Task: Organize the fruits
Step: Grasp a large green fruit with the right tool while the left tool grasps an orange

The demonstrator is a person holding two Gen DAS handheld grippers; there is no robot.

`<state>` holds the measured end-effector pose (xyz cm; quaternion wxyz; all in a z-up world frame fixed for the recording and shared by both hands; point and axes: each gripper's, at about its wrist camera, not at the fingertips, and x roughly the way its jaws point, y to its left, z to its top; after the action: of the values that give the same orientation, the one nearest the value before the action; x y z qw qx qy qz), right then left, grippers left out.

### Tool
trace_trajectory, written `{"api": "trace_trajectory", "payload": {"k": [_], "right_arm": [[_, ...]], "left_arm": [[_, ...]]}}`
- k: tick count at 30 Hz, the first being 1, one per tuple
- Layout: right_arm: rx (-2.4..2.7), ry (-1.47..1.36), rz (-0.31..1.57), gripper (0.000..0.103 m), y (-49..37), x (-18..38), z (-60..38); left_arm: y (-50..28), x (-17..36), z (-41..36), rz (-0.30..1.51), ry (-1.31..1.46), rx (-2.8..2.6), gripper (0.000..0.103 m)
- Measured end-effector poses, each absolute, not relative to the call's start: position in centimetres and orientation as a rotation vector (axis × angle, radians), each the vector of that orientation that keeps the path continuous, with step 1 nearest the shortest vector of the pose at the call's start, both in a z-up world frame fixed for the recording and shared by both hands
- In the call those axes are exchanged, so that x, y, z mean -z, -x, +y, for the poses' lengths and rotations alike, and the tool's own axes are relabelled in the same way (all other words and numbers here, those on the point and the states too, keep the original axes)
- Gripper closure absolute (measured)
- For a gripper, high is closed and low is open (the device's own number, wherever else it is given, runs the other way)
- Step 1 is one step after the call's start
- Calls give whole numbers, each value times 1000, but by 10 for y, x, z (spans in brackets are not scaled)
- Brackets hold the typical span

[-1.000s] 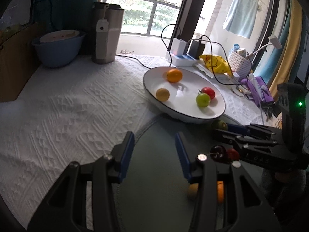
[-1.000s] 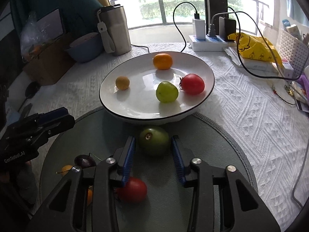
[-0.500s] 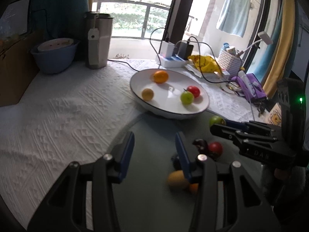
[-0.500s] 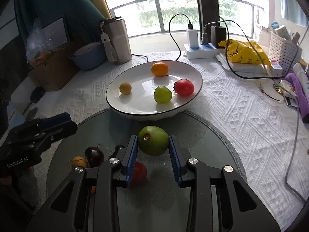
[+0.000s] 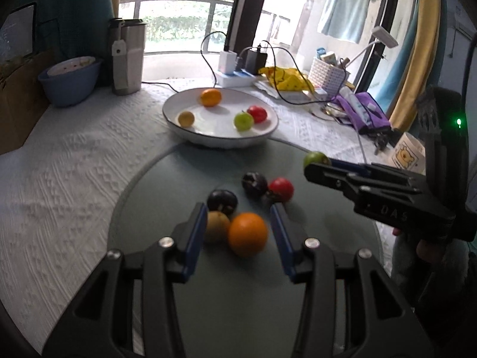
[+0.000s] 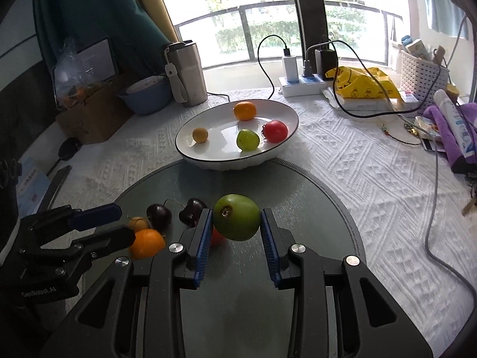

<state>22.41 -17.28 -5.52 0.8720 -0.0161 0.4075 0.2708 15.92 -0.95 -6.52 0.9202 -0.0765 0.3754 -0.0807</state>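
Daylight only, coming through the window (image 6: pixel 286 24) at top centre of both views; glass is blown out, greenery behind washed pale. Backlit scene: foreground gripper bodies go near-black, detail crushed. White plate (image 6: pixel 190 137) carries soft glare in its middle, fruits on it throw short shadows toward the camera. Dark glass mat (image 5: pixel 155 179) shows faint reflections. Strong fisheye: window frames bow, black vignette in all corners. Left-wrist view is softer, slightly smeared at right edge; green LED (image 5: pixel 459 122) blooms. Right-wrist view is sharp at centre.
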Motion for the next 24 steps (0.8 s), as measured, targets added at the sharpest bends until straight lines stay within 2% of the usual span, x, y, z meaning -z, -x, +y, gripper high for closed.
{"api": "trace_trajectory", "payload": {"k": [11,24], "right_arm": [[-554,-11,838,68,-211,57,-195],[-552,-23,838,68,-215,58,-200]], "left_arm": [[-151,74,-38,796,75,165,57],[-165,94,-30,854,50,102,57]]}}
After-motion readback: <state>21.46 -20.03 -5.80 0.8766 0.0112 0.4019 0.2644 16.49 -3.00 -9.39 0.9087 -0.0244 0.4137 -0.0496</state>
